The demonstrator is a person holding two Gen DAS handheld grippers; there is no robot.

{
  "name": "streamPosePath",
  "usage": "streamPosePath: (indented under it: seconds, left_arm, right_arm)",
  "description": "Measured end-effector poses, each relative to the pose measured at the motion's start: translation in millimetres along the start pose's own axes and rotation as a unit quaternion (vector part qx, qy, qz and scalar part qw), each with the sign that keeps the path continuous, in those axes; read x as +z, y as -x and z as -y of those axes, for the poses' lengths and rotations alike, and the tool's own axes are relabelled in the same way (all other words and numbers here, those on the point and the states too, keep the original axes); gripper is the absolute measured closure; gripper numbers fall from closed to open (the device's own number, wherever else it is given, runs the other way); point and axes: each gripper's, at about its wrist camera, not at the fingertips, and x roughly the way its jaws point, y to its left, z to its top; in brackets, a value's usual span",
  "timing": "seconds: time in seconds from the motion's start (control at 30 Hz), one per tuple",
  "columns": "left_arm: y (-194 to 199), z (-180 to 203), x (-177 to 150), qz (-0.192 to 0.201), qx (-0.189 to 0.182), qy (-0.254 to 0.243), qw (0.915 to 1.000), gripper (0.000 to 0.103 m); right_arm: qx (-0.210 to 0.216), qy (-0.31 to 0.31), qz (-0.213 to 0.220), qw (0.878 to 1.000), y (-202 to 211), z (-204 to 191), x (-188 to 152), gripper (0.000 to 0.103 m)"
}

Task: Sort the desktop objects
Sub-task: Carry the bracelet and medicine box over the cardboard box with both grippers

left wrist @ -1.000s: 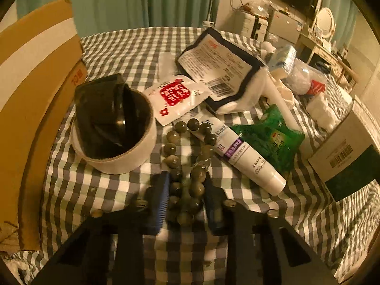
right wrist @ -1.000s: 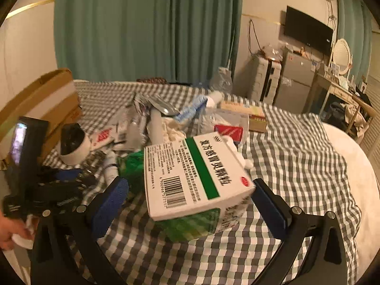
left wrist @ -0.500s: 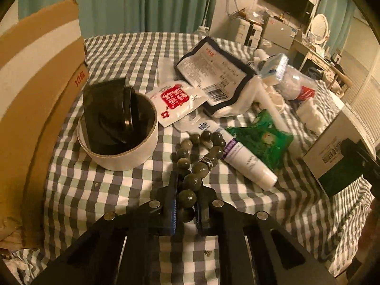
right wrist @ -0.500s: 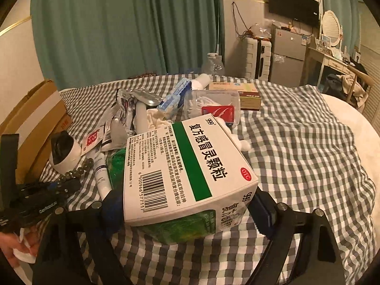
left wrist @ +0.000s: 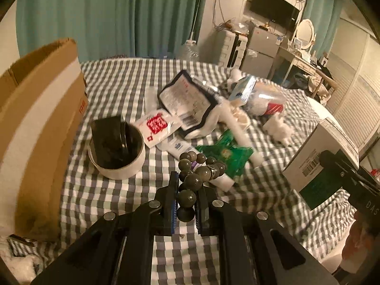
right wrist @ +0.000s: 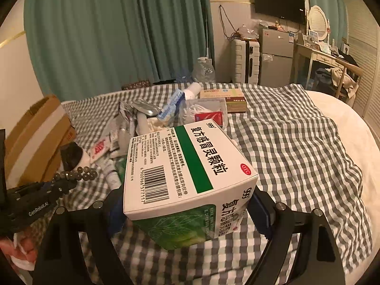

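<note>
Left tongs clamped on beads, lifted above checked bed. Right tongs clamped on box, raised too. Beyond: bowl, green packet, pouch, carton at left.

left claw pinched, right claw clamped (wide)

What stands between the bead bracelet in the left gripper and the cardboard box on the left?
Nothing visible. The left gripper holds the bead bracelet lifted above the checkered cloth; the cardboard box lies leftward, and the white bowl sits ahead, off the direct line.
</note>
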Motion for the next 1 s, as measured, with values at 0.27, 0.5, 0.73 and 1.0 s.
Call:
streamPosePath:
  seconds: [0.27,0.5,0.73,1.0]
  left_arm:
    - [41.7,4.5,7.0,0.027,-0.007,0.001,0.9996,0.092]
    - [76.8,7.5,19.9,0.04,-0.014,-0.019,0.9989,0.092]
    - [109.2,7.2,46.6,0.019,-0.032,-0.036,0.9987,0.092]
    - [158.4,-2.7,85.5,0.02,-0.028,-0.082,0.996,0.092]
  right_arm:
    - [0.003,0.0,0.019,1.0,32.9,-20.4,8.9,0.018]
    - [0.002,0.0,0.045,0.999,70.5,-36.4,25.0,0.018]
    - [0.007,0.001,0.054,0.999,108.4,-55.2,41.5,0.018]
    - [-0.004,0.014,0.058,0.998,138.6,-81.5,69.1,0.018]
